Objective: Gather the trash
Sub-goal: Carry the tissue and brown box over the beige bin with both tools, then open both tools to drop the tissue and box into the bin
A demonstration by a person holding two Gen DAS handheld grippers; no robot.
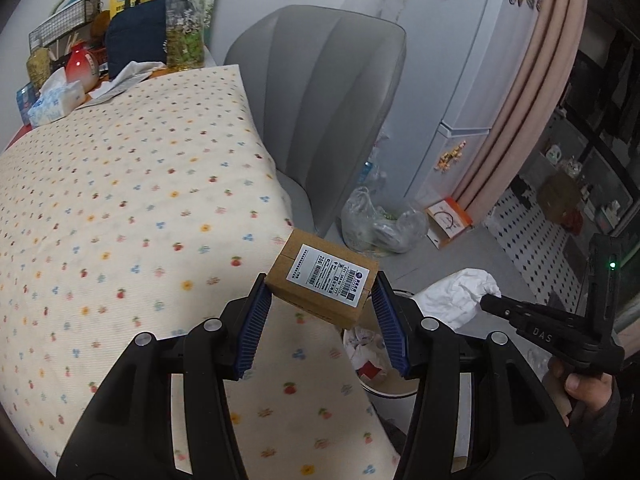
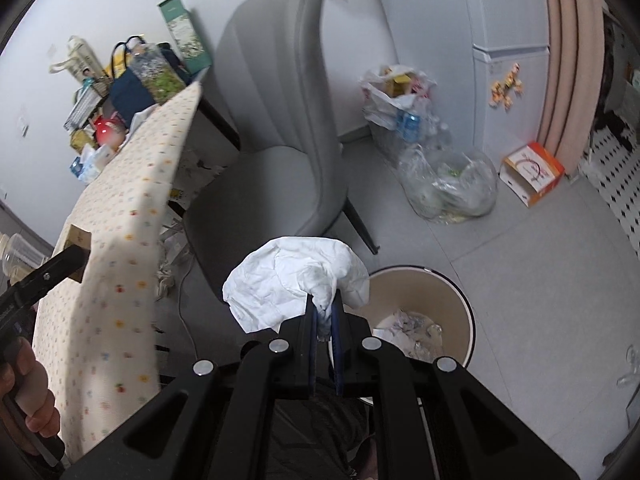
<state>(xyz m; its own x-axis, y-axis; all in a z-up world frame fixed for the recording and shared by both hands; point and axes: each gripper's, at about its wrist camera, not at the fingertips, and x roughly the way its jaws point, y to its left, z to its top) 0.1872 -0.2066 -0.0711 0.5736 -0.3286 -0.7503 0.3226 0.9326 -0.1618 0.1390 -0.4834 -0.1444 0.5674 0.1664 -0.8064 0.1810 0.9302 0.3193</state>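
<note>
A small brown cardboard box [image 1: 304, 252] with a white printed label sits between the blue pads of my left gripper [image 1: 321, 286], which is shut on it above the table's near corner. My right gripper [image 2: 324, 300] is shut on a crumpled white tissue [image 2: 288, 280] that bulges out past the fingertips. It hangs over the left rim of a round cream trash bin [image 2: 466, 304] with paper scraps inside. In the left wrist view, the tissue [image 1: 452, 296] and right gripper [image 1: 486, 300] are to the right of the box, and the bin [image 1: 390, 391] is partly hidden below.
A table under a flower-print cloth [image 1: 120, 220] carries a tissue pack [image 1: 56, 100], a navy bag [image 1: 136, 36] and bottles at its far end. A grey chair [image 2: 272, 140] stands beside it. On the floor lie clear plastic bags [image 2: 452, 184] and an orange box [image 2: 534, 174] by the fridge [image 1: 452, 72].
</note>
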